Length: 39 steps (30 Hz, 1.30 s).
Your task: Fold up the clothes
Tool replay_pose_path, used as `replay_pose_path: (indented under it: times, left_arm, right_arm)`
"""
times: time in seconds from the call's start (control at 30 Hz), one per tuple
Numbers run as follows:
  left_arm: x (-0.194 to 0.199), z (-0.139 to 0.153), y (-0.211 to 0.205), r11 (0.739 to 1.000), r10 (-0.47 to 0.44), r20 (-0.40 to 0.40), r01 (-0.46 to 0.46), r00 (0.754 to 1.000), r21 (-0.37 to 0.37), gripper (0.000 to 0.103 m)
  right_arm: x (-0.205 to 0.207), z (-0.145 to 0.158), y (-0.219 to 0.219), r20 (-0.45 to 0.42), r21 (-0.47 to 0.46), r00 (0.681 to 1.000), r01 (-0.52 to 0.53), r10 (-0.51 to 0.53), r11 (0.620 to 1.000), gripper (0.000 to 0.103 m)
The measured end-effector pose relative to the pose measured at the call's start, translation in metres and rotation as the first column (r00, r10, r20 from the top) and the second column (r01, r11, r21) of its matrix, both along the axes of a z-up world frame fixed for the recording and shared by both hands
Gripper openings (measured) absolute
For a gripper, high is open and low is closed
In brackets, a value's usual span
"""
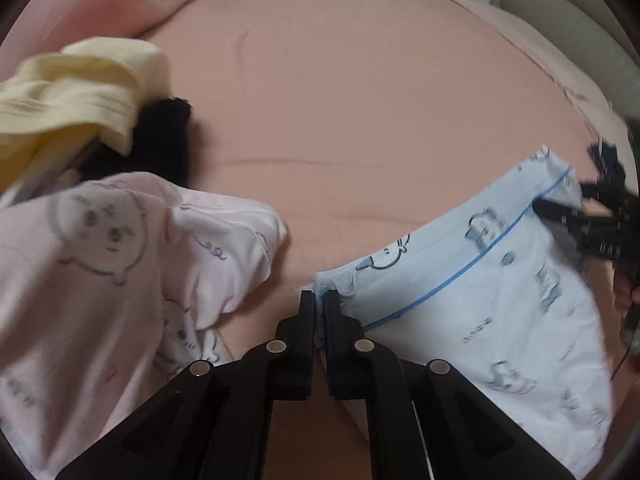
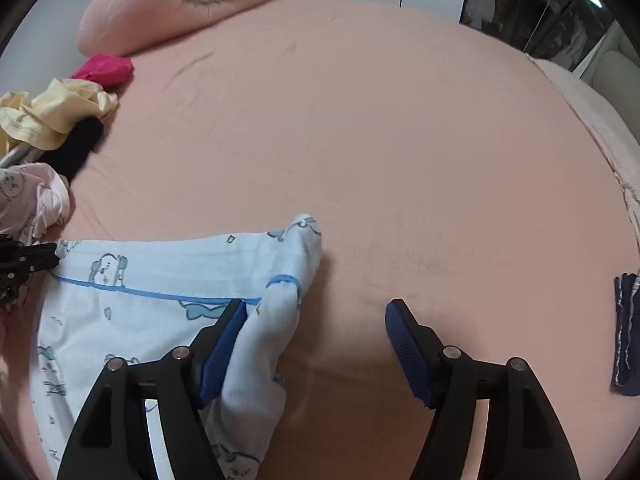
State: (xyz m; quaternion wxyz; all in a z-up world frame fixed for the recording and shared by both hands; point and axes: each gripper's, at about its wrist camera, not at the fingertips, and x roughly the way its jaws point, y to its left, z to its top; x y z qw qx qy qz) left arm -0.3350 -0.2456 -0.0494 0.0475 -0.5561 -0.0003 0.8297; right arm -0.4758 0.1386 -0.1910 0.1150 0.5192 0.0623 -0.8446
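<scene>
A light blue printed garment (image 1: 492, 296) with a blue piping line lies on the pink bed sheet (image 1: 340, 92). My left gripper (image 1: 319, 304) is shut on its left corner. In the right wrist view the same garment (image 2: 160, 304) spreads at the lower left. My right gripper (image 2: 316, 332) is open, its left finger resting on the garment's right edge, its right finger over bare sheet. The right gripper also shows in the left wrist view (image 1: 560, 212) at the garment's far corner. The left gripper shows in the right wrist view (image 2: 28, 260) at the garment's left corner.
A pale pink printed garment (image 1: 120, 272), a yellow garment (image 1: 72, 96) and a black item (image 1: 164, 136) are piled at the left. A magenta cloth (image 2: 106, 70) and pink pillow (image 2: 160, 12) lie further back. A folded dark cloth (image 2: 628, 328) lies at the right.
</scene>
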Motion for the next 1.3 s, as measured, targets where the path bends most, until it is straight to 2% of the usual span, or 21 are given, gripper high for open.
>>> replay_pose_path:
  times: [0.1, 0.17, 0.23, 0.27, 0.37, 0.43, 0.47, 0.5, 0.57, 0.67, 0.73, 0.83, 0.9, 1.0, 1.07, 1.1, 1.13, 1.17, 1.2, 1.23, 1.3]
  left_arm:
    - [0.03, 0.026, -0.005, 0.999, 0.035, -0.065, -0.034, 0.997, 0.01, 0.007]
    - [0.053, 0.04, -0.004, 0.999, 0.04, -0.101, -0.038, 0.994, 0.026, 0.01]
    - [0.078, 0.042, 0.014, 0.996, -0.044, -0.115, 0.053, 0.992, 0.073, 0.01]
    - [0.091, 0.04, 0.029, 0.988, -0.116, -0.131, 0.128, 0.985, 0.088, 0.01]
    - [0.104, 0.019, 0.102, 0.942, -0.31, -0.126, 0.323, 0.942, 0.096, 0.01]
    - [0.102, -0.008, 0.145, 0.914, -0.396, -0.045, 0.398, 0.917, 0.075, 0.01]
    - [0.104, -0.02, 0.156, 0.906, -0.421, 0.002, 0.421, 0.907, 0.035, 0.01]
    - [0.11, -0.021, 0.156, 0.9, -0.437, 0.0, 0.437, 0.9, 0.007, 0.011]
    - [0.116, -0.017, 0.142, 0.914, -0.407, 0.075, 0.405, 0.91, 0.032, 0.01]
    - [0.131, -0.008, 0.122, 0.921, -0.374, 0.118, 0.384, 0.92, -0.07, 0.011]
    - [0.14, 0.002, 0.119, 0.923, -0.367, 0.061, 0.372, 0.928, -0.095, 0.011]
    - [0.142, 0.014, 0.136, 0.924, -0.379, -0.067, 0.381, 0.923, 0.023, 0.011]
    - [0.146, 0.004, 0.155, 0.91, -0.41, -0.068, 0.412, 0.91, 0.031, 0.014]
    - [0.155, -0.02, 0.157, 0.895, -0.445, 0.051, 0.446, 0.894, -0.016, 0.017]
    - [0.162, -0.017, 0.144, 0.907, -0.42, 0.115, 0.421, 0.9, 0.016, 0.02]
    - [0.166, -0.016, 0.134, 0.917, -0.396, 0.176, 0.398, 0.901, 0.029, 0.023]
    - [0.171, -0.015, 0.127, 0.919, -0.387, 0.22, 0.394, 0.896, 0.014, 0.038]
    - [0.175, -0.014, 0.125, 0.916, -0.386, 0.236, 0.401, 0.892, -0.019, 0.047]
    - [0.179, -0.01, 0.125, 0.911, -0.391, 0.218, 0.41, 0.894, -0.049, 0.052]
    - [0.182, -0.003, 0.128, 0.908, -0.402, 0.171, 0.415, 0.899, -0.049, 0.052]
    - [0.18, 0.013, 0.14, 0.91, -0.414, 0.049, 0.414, 0.909, 0.003, 0.052]
  right_arm:
    - [0.018, 0.029, 0.016, -0.024, -0.117, 1.0, 0.016, -0.019, 0.993, 0.07]
    - [0.038, 0.049, 0.022, -0.036, -0.16, 0.999, -0.011, 0.006, 0.987, 0.07]
    - [0.063, 0.058, 0.018, -0.042, -0.163, 0.997, -0.068, 0.062, 0.984, 0.07]
    - [0.076, 0.059, 0.015, -0.039, -0.155, 0.995, -0.094, 0.089, 0.983, 0.07]
    - [0.106, 0.041, -0.006, 0.004, -0.137, 0.987, -0.159, 0.161, 0.978, 0.07]
    - [0.124, 0.02, -0.02, 0.055, -0.129, 0.978, -0.192, 0.2, 0.973, 0.07]
    - [0.134, 0.013, -0.021, 0.064, -0.107, 0.977, -0.196, 0.203, 0.975, 0.07]
    - [0.142, 0.006, -0.022, 0.077, -0.072, 0.976, -0.2, 0.206, 0.977, 0.07]
    - [0.158, -0.005, -0.012, 0.124, -0.011, 0.971, -0.205, 0.205, 0.979, 0.07]
    - [0.181, -0.003, 0.012, 0.13, 0.013, 0.97, -0.211, 0.208, 0.977, 0.072]
    - [0.188, 0.002, 0.029, 0.139, -0.005, 0.974, -0.18, 0.179, 0.984, 0.072]
    - [0.194, 0.014, 0.029, 0.09, -0.056, 0.984, -0.151, 0.155, 0.987, 0.072]
    - [0.202, 0.014, 0.014, 0.076, -0.091, 0.975, -0.202, 0.209, 0.975, 0.072]
    - [0.215, -0.008, -0.01, 0.112, -0.043, 0.956, -0.268, 0.272, 0.962, 0.072]
    - [0.231, -0.01, -0.009, 0.105, -0.01, 0.942, -0.321, 0.32, 0.947, 0.072]
    - [0.238, -0.009, -0.004, 0.144, -0.014, 0.924, -0.355, 0.354, 0.935, 0.072]
    - [0.243, -0.006, 0.002, 0.159, -0.018, 0.913, -0.377, 0.375, 0.926, 0.072]
    - [0.244, -0.004, 0.009, 0.17, -0.028, 0.909, -0.382, 0.381, 0.924, 0.072]
    - [0.242, 0.001, 0.015, 0.181, -0.047, 0.911, -0.367, 0.37, 0.929, 0.072]
    - [0.239, 0.005, 0.022, 0.187, -0.068, 0.915, -0.351, 0.357, 0.934, 0.072]
    - [0.228, 0.02, 0.029, 0.126, -0.124, 0.941, -0.298, 0.313, 0.947, 0.072]
